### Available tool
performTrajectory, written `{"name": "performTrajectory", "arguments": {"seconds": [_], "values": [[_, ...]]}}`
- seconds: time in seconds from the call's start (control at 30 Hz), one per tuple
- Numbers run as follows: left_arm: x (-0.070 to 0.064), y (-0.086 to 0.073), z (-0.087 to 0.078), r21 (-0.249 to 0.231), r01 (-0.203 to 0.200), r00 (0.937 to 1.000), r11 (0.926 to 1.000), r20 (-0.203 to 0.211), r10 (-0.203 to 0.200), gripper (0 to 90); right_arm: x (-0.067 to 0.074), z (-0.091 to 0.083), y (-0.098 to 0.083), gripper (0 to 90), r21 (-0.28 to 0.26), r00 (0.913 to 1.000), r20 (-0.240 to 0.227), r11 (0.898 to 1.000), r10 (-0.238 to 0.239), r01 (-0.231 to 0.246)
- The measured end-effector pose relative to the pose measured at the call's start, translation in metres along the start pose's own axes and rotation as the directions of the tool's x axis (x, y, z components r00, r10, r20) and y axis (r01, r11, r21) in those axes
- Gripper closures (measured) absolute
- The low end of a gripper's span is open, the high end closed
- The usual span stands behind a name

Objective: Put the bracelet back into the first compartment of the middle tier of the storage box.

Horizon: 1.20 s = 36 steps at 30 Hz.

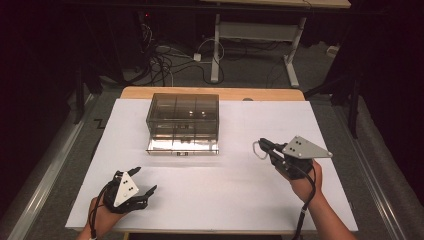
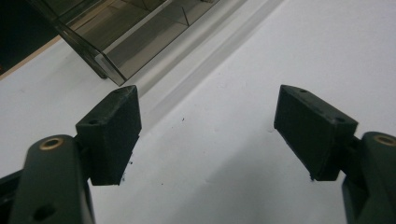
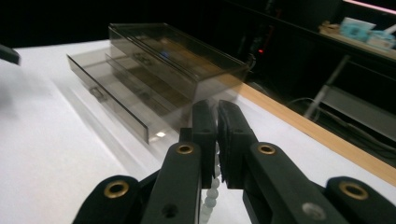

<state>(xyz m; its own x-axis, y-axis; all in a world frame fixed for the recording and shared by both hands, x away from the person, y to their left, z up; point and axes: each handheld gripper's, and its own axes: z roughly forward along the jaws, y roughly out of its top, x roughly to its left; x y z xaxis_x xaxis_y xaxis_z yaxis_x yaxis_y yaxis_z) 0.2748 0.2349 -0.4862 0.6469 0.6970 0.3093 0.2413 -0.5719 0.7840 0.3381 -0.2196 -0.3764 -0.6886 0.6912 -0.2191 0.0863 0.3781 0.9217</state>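
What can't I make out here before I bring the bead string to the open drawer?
- Bead string, right gripper view: mostly hidden between the shut right tool.
- Bead string, high view: a small pale loop; beads too small.
- Drawer box, left gripper view: cut off by the top edge.
- Drawer contents: glare hides them.

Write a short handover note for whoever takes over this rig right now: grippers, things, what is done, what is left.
Right gripper: shut on a string of pale beads, held above the table, to the right of the drawer box.
Left gripper: open, nothing between its fingers, low over the table's near left corner.
Drawer box: smoky clear plastic, at the table's far middle; its bottom drawer is pulled out toward the person.
Done: beads picked up, drawer open.
Left, probably: carry the beads to the open drawer, release them, push the drawer shut.
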Motion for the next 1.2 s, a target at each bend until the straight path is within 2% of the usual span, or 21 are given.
{"name": "performTrajectory", "arguments": {"seconds": [0.07,0.3,0.67,1.2], "values": [[0.000,0.000,0.000,-0.003,0.003,1.0000,1.0000,0.001,-0.003,22.9,0.001,0.006,0.004,87.4,-0.003,1.0000,0.001,1.000,-0.005,0.005],[0.000,0.000,0.001,-0.001,0.005,1.0000,1.0000,0.004,-0.005,22.9,0.009,0.033,0.020,87.4,-0.011,0.9992,-0.039,1.000,-0.006,0.005],[0.000,0.000,0.000,-0.001,0.000,1.0000,1.0000,0.004,0.000,22.9,0.030,0.073,0.042,87.4,-0.018,0.9959,-0.081,0.999,-0.041,0.040],[-0.001,-0.001,0.002,0.005,-0.006,0.9999,1.0000,0.012,0.006,22.9,0.057,0.106,0.062,87.3,-0.028,0.9866,-0.149,0.998,-0.066,0.063]]}}
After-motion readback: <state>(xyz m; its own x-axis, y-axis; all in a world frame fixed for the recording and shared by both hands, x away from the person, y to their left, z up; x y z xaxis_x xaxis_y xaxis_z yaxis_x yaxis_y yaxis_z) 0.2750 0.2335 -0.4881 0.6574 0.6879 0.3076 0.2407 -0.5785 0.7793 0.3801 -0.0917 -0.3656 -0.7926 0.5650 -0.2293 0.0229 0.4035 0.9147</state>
